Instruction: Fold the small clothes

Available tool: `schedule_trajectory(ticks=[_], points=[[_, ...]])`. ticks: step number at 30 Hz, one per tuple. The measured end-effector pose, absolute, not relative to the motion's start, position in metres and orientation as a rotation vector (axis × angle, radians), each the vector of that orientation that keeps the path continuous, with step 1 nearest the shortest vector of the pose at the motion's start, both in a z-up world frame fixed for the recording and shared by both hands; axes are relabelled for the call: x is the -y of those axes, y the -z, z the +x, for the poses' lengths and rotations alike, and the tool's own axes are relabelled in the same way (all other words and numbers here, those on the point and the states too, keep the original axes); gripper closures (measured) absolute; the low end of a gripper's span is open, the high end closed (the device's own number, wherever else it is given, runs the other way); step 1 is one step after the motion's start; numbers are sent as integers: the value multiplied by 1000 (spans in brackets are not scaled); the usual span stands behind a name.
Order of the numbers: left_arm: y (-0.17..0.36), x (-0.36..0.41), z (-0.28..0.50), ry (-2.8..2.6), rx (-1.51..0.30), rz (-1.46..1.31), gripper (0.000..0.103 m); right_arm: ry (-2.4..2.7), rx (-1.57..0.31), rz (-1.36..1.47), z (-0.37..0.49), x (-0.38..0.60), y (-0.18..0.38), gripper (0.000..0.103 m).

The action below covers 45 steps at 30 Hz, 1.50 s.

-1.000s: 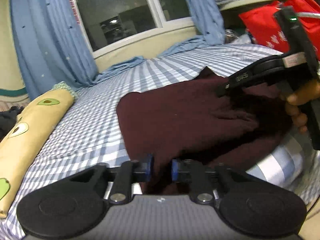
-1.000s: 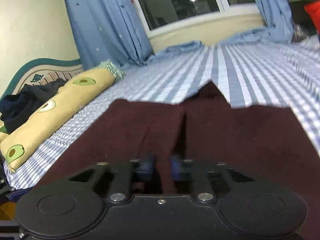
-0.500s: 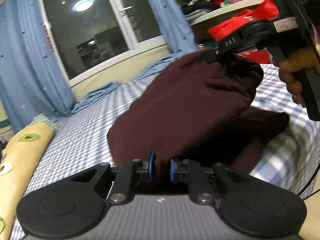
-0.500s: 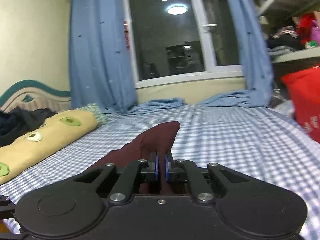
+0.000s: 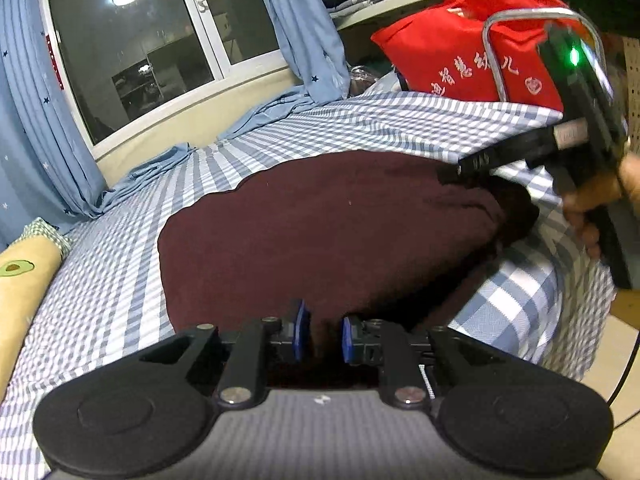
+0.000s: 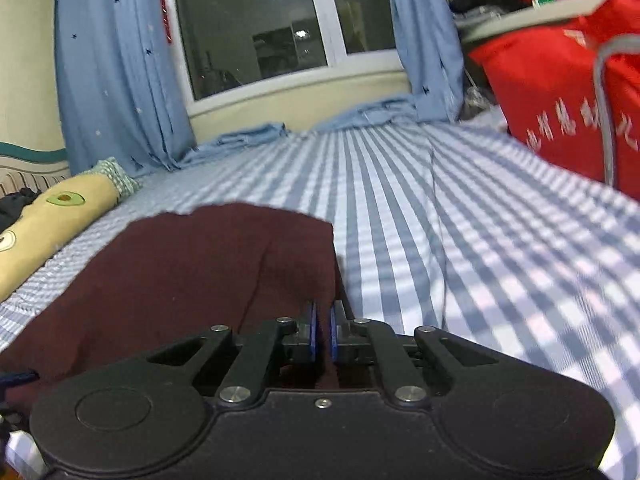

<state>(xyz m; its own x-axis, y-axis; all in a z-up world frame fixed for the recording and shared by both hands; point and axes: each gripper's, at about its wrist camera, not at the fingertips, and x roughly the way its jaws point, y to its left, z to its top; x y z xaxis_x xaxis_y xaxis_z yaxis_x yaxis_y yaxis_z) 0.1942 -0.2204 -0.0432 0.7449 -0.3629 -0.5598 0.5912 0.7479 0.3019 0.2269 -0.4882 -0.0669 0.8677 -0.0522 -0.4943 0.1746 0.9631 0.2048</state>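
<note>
A dark maroon garment lies folded on the blue-and-white checked bed sheet. My left gripper holds the near edge; maroon cloth fills the gap between its blue pads, and the jaws are opening. In the left wrist view my right gripper pinches the garment's far right corner low over the bed, held by a person's hand. The right wrist view shows the right gripper shut on a thin fold of the garment.
A red bag with a metal handle stands at the bed's right side. A yellow avocado-print bolster lies along the left. Blue curtains and a dark window are behind. The bed edge drops off at the right.
Half a second ago the right gripper held its corner raised in the air; it has come down to the bed. The garment now lies flatter, spread in a wider mound.
</note>
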Motion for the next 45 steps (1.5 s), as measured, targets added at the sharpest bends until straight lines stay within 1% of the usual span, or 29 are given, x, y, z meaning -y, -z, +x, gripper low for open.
schedule_trajectory(ticks=[4, 8, 11, 12, 13, 14, 15, 18, 22, 25, 28, 29, 30, 31, 32, 33, 34, 37, 43, 45], points=[[30, 209, 197, 550, -512, 391, 76, 122, -500, 255, 225, 485, 70, 97], [20, 197, 201, 565, -531, 299, 73, 117, -499, 236, 226, 484, 65, 96], [13, 184, 198, 574, -542, 232, 67, 116, -491, 207, 226, 483, 60, 96], [11, 179, 197, 581, -548, 208, 59, 115, -490, 200, 227, 484, 59, 96], [8, 173, 195, 596, -549, 173, 36, 115, -491, 195, 227, 484, 59, 96], [5, 165, 193, 602, -541, 127, 23, 113, -492, 194, 227, 484, 59, 96], [2, 158, 190, 589, -530, 86, 7, 111, -494, 194, 227, 484, 60, 96], [-7, 137, 188, 561, -517, 20, 6, 112, -497, 178, 228, 484, 62, 96], [-10, 116, 204, 447, -531, -29, 2, 115, -498, 157, 228, 483, 62, 95], [-6, 99, 225, 384, -567, -122, 1, 128, -494, 127, 227, 478, 59, 92], [5, 85, 254, 343, -630, -230, 1, 141, -493, 115, 225, 477, 56, 85], [9, 83, 261, 335, -649, -243, 1, 147, -492, 118, 223, 477, 55, 78], [14, 81, 268, 328, -668, -247, 1, 148, -491, 126, 221, 477, 53, 65], [17, 81, 275, 325, -686, -243, 1, 136, -482, 141, 217, 477, 50, 58], [21, 83, 278, 326, -695, -236, 1, 123, -474, 155, 214, 477, 48, 43], [25, 86, 280, 327, -705, -225, 1, 107, -465, 167, 210, 477, 46, 32], [29, 89, 282, 329, -721, -206, 1, 91, -459, 177, 206, 476, 45, 30], [44, 104, 276, 338, -737, -175, 1, 59, -470, 216, 202, 475, 46, 28], [59, 108, 268, 330, -744, -218, 1, 54, -515, 264, 199, 477, 65, 18], [65, 109, 266, 319, -753, -213, 1, 61, -519, 282, 197, 480, 72, 10]])
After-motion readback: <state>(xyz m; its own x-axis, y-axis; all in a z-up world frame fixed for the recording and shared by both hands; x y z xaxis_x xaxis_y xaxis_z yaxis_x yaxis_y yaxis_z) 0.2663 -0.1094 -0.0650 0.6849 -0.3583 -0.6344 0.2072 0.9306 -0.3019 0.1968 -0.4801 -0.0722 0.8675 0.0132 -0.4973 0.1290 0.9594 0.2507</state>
